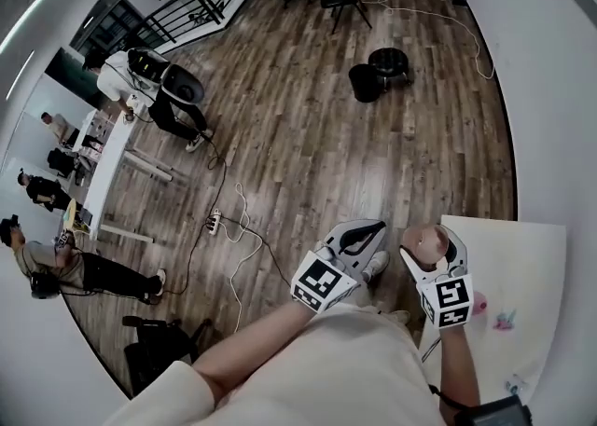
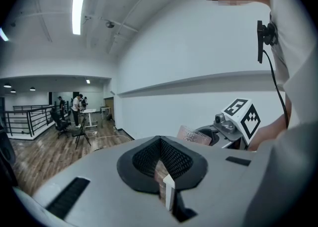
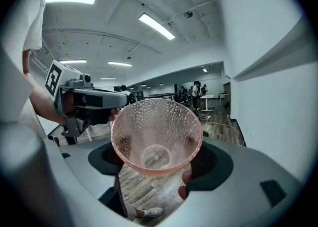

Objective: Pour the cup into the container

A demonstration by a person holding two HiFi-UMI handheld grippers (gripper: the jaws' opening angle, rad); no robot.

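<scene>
A pink, bumpy, see-through cup sits between my right gripper's jaws, which are shut on it. Its mouth faces that gripper's camera and it looks empty inside. In the head view the cup and right gripper hover at the left edge of a white table. My left gripper hangs beside it over the floor, shut with nothing held, as the left gripper view also shows. From there the cup shows to the right. No container can be made out.
Small pink things lie on the white table. Below is a wooden floor with cables and a power strip. Two black stools stand farther off. Several people are at a long white desk to the left.
</scene>
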